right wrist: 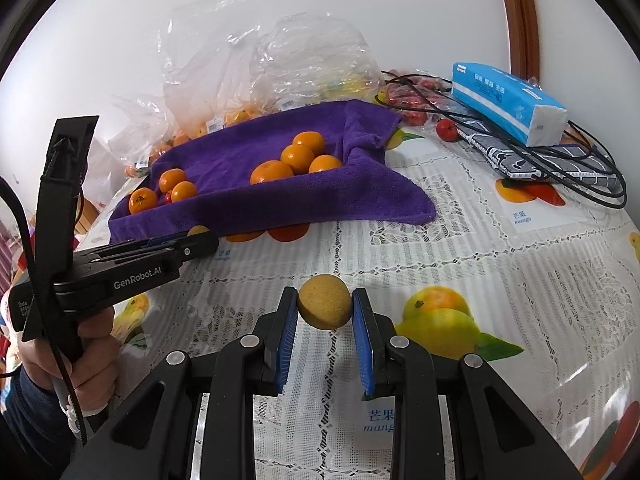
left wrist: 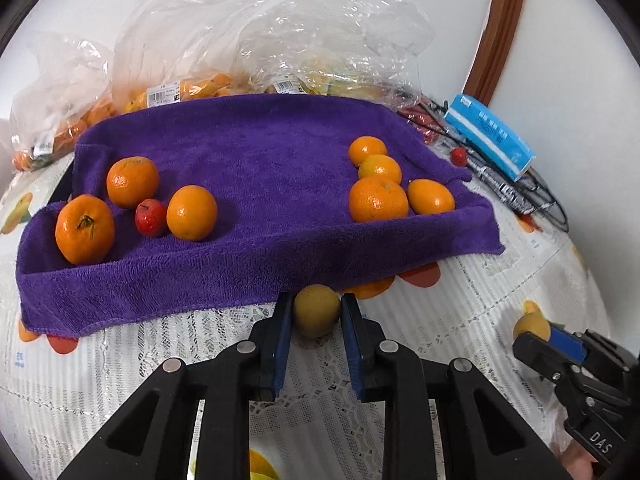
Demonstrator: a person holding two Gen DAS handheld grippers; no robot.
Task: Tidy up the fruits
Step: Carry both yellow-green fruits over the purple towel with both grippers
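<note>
A purple towel lies on the table with several oranges on it: a group at its left with a small red fruit, and a group at its right. My left gripper is shut on a small yellow-brown fruit just in front of the towel's near edge. My right gripper is shut on another yellow-brown fruit above the tablecloth. The towel and the left gripper also show in the right wrist view.
Clear plastic bags of fruit stand behind the towel. A blue tissue pack, black cables and a loose red fruit lie at the back right. The tablecloth is white with printed fruit.
</note>
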